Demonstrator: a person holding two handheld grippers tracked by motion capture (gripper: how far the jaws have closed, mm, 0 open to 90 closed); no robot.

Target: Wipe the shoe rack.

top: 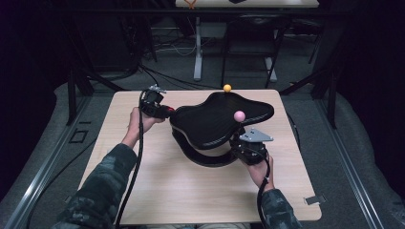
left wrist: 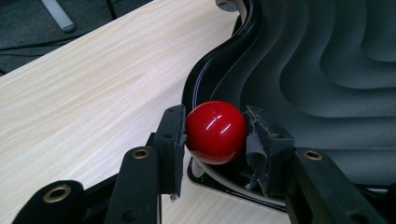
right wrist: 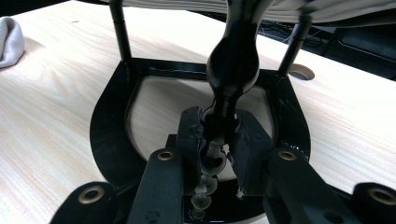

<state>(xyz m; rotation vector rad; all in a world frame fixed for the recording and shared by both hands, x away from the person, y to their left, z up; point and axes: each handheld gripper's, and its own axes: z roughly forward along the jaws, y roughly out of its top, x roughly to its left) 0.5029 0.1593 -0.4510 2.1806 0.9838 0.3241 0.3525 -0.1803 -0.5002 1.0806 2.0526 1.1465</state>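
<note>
A black wavy-topped board [top: 217,119] stands on a curved black base [top: 205,158] at the middle of the wooden table [top: 167,186]. It carries an orange ball [top: 227,88] at its far edge and a pink ball [top: 239,116] on its right side. My left gripper [top: 161,110] is at the board's left end. In the left gripper view, the left gripper [left wrist: 215,128] has both pads pressed on a glossy red ball [left wrist: 215,133] beside the board's rim [left wrist: 210,70]. My right gripper [top: 243,145] is under the pink ball. In the right gripper view, the right gripper [right wrist: 218,135] is shut on a glossy black stem [right wrist: 232,60] above the base [right wrist: 107,135].
A round hole [right wrist: 301,71] is cut in the tabletop beyond the base. A pale cloth [right wrist: 9,39] lies at the table's far left in the right gripper view. A small tag [top: 315,200] hangs off the table's near right edge. Desk legs and cables stand behind the table.
</note>
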